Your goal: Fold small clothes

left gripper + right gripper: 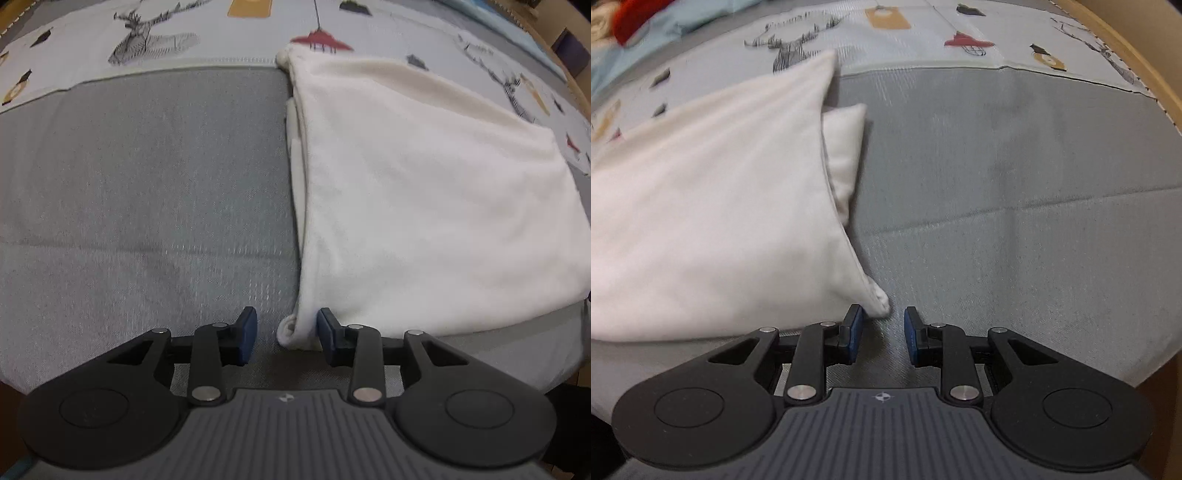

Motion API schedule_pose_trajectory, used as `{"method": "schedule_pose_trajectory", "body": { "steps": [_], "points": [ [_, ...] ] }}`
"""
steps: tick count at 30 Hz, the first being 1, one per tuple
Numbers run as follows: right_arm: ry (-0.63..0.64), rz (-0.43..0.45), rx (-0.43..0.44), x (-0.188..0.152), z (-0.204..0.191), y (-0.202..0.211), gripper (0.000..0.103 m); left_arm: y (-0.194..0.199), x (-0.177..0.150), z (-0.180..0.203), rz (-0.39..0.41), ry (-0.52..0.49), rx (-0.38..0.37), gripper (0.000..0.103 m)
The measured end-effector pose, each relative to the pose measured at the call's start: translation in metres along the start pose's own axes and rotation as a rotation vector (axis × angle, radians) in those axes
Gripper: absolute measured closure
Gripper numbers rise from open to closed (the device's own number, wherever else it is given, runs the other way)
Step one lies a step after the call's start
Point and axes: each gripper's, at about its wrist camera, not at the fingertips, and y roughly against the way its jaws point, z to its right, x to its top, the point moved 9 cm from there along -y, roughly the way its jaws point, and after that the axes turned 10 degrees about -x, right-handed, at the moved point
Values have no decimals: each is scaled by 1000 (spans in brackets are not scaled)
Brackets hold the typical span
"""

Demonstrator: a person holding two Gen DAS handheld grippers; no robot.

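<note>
Blue-padded left tongs sit low over the near edge of the grey mat, spread apart, with the near left corner of the white garment lying between the pads, not yet pinched. The right tongs are likewise spread; the garment's near right corner lies just ahead of their left pad, touching or nearly so. So each pair faces its own near corner, about equally close, and the garment's long axis seems to run away from both toward the far edge of the mat. I judge the coming move is to close on these corners and carry them forward. The cloth is soft, cream-white, already doubled, with an inner layer peeking out on its right side. Beyond lies a printed sheet with deer drawings.
</note>
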Motion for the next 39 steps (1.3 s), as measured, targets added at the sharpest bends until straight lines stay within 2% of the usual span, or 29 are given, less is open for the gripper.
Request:
{"method": "schedule_pose_trajectory", "body": {
  "steps": [3, 5, 11, 16, 20, 24, 26, 33, 39],
  "points": [
    [-47, 84, 33, 12, 3, 16, 78, 12, 8, 2, 59, 9, -24, 58],
    [-58, 150, 19, 18, 7, 28, 78, 20, 14, 1, 94, 23, -16, 53],
    [-49, 324, 23, 29, -5, 74, 78, 46, 21, -6, 204, 92, -25, 52],
    [-52, 348, 76, 20, -37, 90, 78, 68, 24, -9, 291, 135, -38, 49],
    [-15, 358, 134, 11, -84, 102, 78, 75, 24, -15, 311, 152, -37, 46],
    [86, 392, 201, -2, -149, 116, 79, 75, 24, -25, 306, 163, -35, 46],
    [143, 423, 242, -9, -183, 126, 96, 74, 22, -28, 302, 161, -27, 46],
    [392, 486, 382, -40, -297, 150, 96, 74, 21, -37, 291, 164, -27, 46],
    [581, 454, 412, -69, -360, 147, 93, 71, 25, -46, 283, 211, -47, 45]
  ]
}}
